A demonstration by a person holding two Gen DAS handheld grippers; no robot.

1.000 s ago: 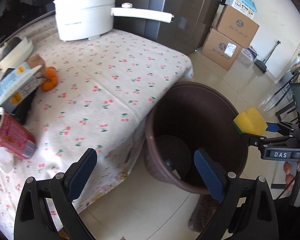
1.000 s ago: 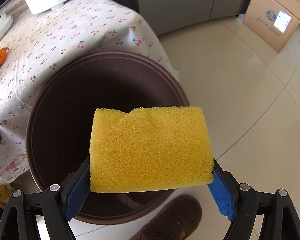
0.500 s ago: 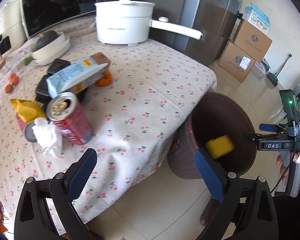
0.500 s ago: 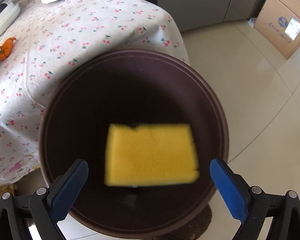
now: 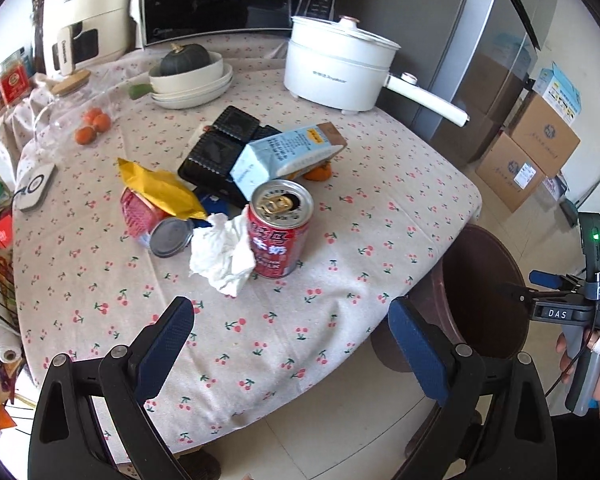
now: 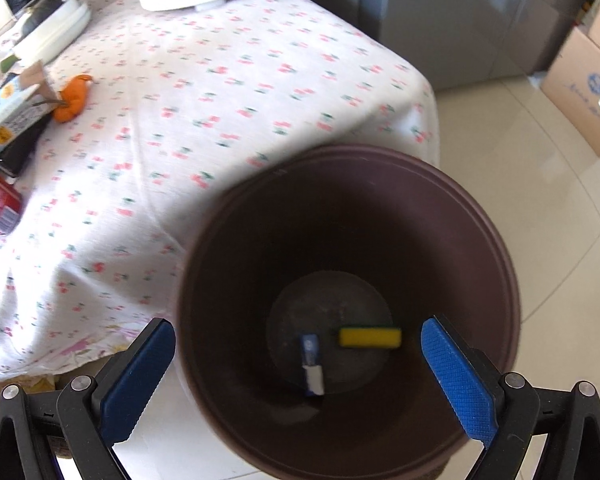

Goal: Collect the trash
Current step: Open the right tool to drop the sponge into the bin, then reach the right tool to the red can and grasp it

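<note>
Hovering over the brown bin (image 6: 352,312), the right gripper (image 6: 296,364) has its jaws spread wide and holds nothing. A yellow sponge (image 6: 370,337) lies on the bin's floor, just beside a small blue-and-white scrap (image 6: 312,362). The left gripper (image 5: 296,344) hangs above the near edge of the table (image 5: 400,208), jaws equally wide and empty.

The trash not yet collected sits in a loose cluster on the cloth: a red can (image 5: 279,230) standing upright with its tab open, a crumpled tissue (image 5: 224,254) touching its side, a yellow wrapper (image 5: 160,190) draped over a red pack (image 5: 138,210), a loose lid (image 5: 171,237), a black tray (image 5: 224,148) and a blue carton (image 5: 288,154) leaning across it.

The risks, as I judge them, lie mostly with the can. It stands tall and may hold dregs (its opening is dark, so I cannot tell), and a glancing finger could tip it and wet the cloth. A grab at the tissue could nudge the can, since the two touch. The tissue is soft and light and could slip from a wide pinch. The carton rests on an orange (image 5: 318,172), so pulling it could send the fruit rolling toward the table edge. The bin stands low beside the table, partly under the cloth's overhang, so a careless drop could miss the rim.
</note>
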